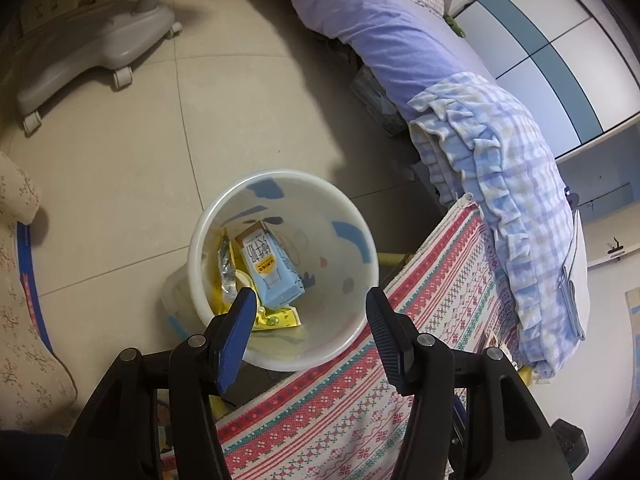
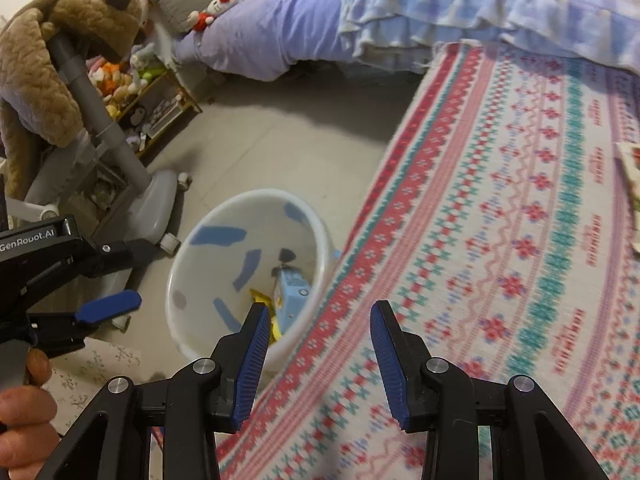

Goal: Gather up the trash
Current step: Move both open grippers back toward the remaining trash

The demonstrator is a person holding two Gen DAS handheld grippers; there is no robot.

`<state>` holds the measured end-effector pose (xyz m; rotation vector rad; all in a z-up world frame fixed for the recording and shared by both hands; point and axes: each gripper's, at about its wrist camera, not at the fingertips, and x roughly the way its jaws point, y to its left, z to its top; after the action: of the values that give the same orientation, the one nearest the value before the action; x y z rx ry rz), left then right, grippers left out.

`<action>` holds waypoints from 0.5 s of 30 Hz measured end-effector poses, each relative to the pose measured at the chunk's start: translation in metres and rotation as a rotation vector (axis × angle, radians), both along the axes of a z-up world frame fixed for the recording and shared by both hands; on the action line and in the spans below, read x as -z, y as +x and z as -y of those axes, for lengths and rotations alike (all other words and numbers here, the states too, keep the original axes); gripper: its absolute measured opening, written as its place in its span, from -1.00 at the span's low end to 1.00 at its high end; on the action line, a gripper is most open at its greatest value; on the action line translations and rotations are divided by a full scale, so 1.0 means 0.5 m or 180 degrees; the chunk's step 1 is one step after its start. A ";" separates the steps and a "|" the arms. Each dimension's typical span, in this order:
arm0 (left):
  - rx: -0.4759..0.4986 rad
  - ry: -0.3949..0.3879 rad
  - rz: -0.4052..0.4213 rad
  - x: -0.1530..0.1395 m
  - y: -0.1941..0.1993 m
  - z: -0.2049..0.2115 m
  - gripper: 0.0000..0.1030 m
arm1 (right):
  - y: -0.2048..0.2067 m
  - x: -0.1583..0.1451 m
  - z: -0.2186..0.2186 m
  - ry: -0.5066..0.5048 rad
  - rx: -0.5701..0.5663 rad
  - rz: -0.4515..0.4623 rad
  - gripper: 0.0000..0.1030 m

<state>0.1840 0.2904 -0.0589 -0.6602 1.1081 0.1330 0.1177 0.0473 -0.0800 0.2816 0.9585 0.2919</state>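
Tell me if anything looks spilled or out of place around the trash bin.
Nothing stands out. The white bin stands upright on the tiled floor, with the blue carton and yellow wrappers inside it. No trash shows on the floor beside it.

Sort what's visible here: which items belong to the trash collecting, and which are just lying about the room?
Part of the job:
- white bin
- blue carton inside it
- yellow wrappers inside it
- left gripper, open
- right gripper, open

Just lying about:
- patterned cloth
- checked blanket
- brown plush bear
- wheeled chair base
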 end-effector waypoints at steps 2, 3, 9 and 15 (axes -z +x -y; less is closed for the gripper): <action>0.0037 0.0019 0.0038 -0.010 -0.005 0.017 0.16 | -0.009 -0.006 0.014 -0.0055 0.0029 0.0009 -0.10; 0.0076 0.0039 0.0059 -0.016 -0.008 0.032 0.16 | -0.015 -0.012 0.026 -0.0083 0.0045 0.0014 -0.10; 0.0315 0.0414 0.0123 -0.045 -0.030 0.134 0.16 | -0.060 -0.063 0.115 -0.0221 0.0215 0.0093 -0.08; 0.0657 0.0883 0.0251 -0.079 -0.074 0.248 0.16 | -0.123 -0.117 0.237 -0.0310 0.0486 0.0157 -0.01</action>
<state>0.1469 0.1662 -0.0193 -0.2990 1.0511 0.0806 0.0561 -0.0711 -0.0215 0.2557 0.8946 0.1116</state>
